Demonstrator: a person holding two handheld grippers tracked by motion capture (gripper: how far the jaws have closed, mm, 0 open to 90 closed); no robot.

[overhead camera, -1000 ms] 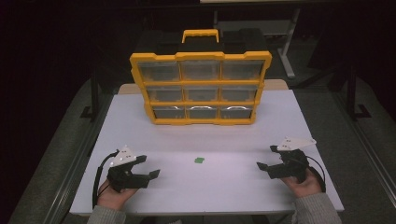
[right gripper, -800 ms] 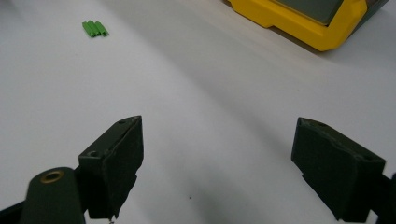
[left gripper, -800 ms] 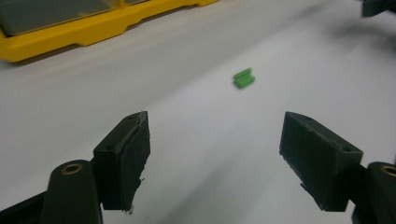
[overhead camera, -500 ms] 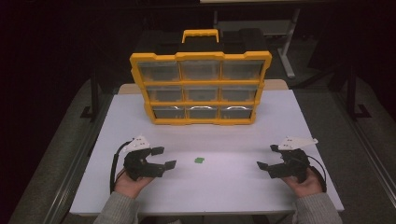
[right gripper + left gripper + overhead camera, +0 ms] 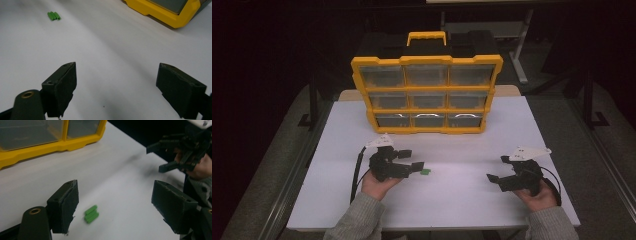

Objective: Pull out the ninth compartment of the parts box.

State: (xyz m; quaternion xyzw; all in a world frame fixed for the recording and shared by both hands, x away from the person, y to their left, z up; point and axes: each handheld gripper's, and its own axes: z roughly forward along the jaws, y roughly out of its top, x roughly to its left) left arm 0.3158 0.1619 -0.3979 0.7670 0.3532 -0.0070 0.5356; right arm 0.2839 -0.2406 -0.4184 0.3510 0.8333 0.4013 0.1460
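Reaching across a white table, seen left to right:

Left gripper (image 5: pixel 414 160): held in the person's left hand at the near left of the white table (image 5: pixel 462 200), its jaws pointing toward the middle of the tabletop. In the left gripper view the jaws stand wide apart with nothing between the pads, and the left pad sits just beside the small green piece without touching it.

Green piece (image 5: pixel 91 214): a small ribbed green block lying flat on the bare tabletop, just ahead of the left gripper's jaw tips in the high view, closer to the left jaw than to the right. It lies well apart from the right gripper and appears far off at the upper left of the right gripper view.

Yellow organizer (image 5: pixel 427 95): a yellow-framed case with a yellow handle on top and three rows of three clear drawers, standing upright at the far middle of the table, well behind both grippers. What the drawers hold cannot be told.

Right gripper (image 5: pixel 495 181): held in the person's right hand at the near right of the table, jaws turned toward the table's middle. Its jaws are spread wide and grip nothing, with only bare white tabletop between them.
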